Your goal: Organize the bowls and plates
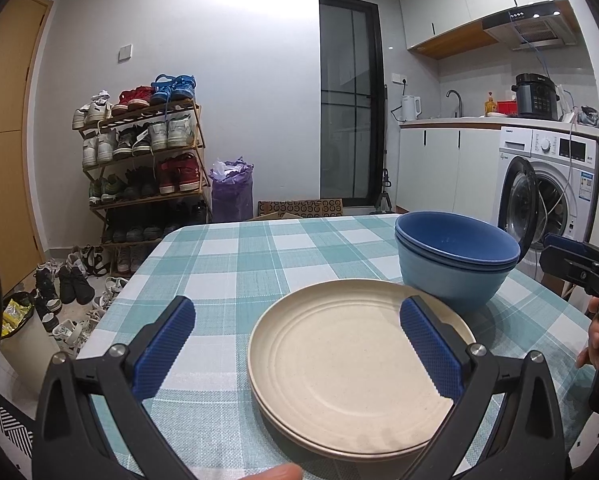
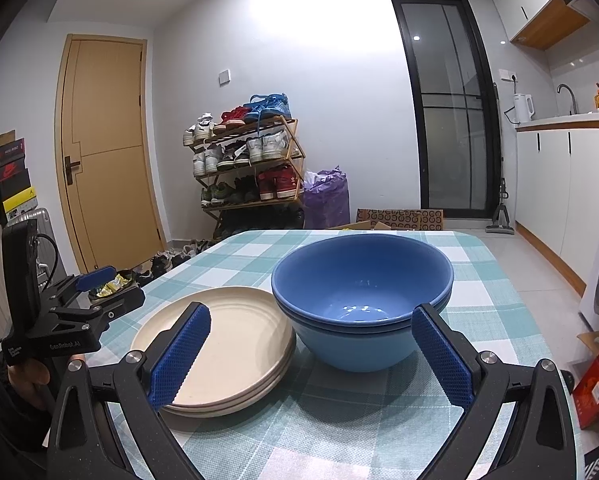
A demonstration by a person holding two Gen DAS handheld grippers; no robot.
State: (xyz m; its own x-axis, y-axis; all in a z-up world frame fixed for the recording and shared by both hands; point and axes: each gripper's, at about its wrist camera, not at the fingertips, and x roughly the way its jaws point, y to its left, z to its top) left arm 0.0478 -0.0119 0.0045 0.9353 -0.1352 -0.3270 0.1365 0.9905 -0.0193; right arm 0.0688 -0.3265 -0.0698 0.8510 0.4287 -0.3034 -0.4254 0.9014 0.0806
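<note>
Two stacks already formed on the teal checked tablecloth [image 2: 359, 420]: round cream plates [image 2: 219, 344], and just right of them, nested blue bowls [image 2: 363, 304]. Left gripper [image 1: 295, 344] and right gripper [image 2: 311, 354] spread wide, holding nothing. Sorting seemingly complete; next, probably withdrawing.

left gripper [image 1: 295, 340]: fingers spread wide, level, nothing held | right gripper [image 2: 311, 350]: fingers spread wide, level, nothing held | a hand grips each handle

Grey walls; shoe rack [image 2: 251, 160] — wooden door [image 2: 107, 148].
</note>
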